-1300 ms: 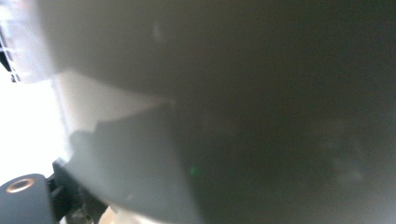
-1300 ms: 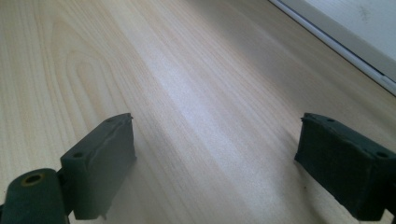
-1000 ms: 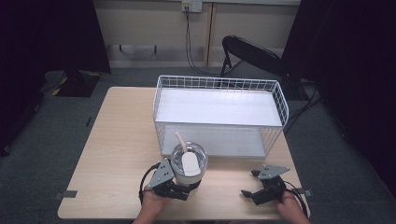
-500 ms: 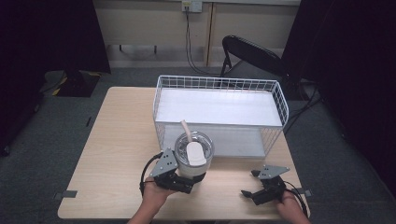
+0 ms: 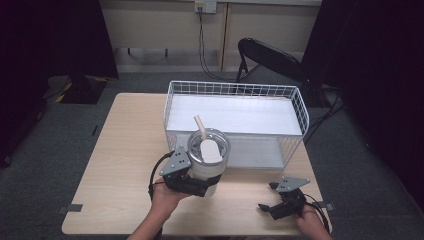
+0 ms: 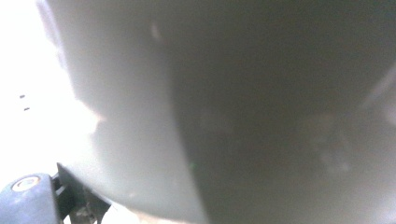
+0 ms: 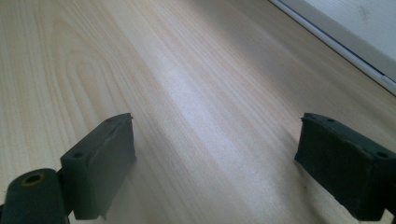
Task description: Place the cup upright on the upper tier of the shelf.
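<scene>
Tumbler of white metal with a clear lid and a pale straw (image 5: pixel 208 156), gripped low on its body by the left tool (image 5: pixel 192 184) and raised above the near edge of the pale wooden bench (image 5: pixel 122 150), just in front of the white wire basket (image 5: pixel 235 122). In the left gripper view the tumbler wall (image 6: pixel 243 107) lies blurred against the lens, so the exact contact of the jaws cannot be read; the high view shows them closed round the body. The basket, largest item, stands at the far middle of the bench with a white liner and is empty. Right tool (image 5: pixel 280 200) rests near the front right corner, jaws wide apart over bare wood (image 7: pixel 201 93), holding nothing. Risks, as judged: the smooth, tapered wall could slip through a low grip; the tumbler's base could catch the basket's front rim if carried in too low; the tall straw could tip the load.
</scene>
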Available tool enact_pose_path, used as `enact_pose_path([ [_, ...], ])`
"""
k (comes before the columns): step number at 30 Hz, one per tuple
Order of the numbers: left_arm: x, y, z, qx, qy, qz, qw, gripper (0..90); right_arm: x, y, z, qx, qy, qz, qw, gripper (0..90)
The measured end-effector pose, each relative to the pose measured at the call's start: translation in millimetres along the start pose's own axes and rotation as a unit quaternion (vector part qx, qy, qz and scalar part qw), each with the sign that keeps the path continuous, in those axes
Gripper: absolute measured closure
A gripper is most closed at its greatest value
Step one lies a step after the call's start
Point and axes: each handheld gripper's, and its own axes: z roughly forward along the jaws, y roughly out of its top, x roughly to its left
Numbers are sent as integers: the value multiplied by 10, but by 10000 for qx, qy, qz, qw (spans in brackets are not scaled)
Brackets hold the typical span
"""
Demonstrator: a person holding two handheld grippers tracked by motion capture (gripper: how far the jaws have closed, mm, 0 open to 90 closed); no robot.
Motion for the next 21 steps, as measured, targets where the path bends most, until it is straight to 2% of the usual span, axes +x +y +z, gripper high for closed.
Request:
enact_pose_path([
  [8, 73, 241, 2, -33, 41, -73, 10000, 94, 0, 0, -1, -1, 0, -1, 10000, 106],
  [21, 145, 480, 17, -20, 37, -217, 9998, 94, 0, -1, -1, -2, 0, -3, 10000, 106],
])
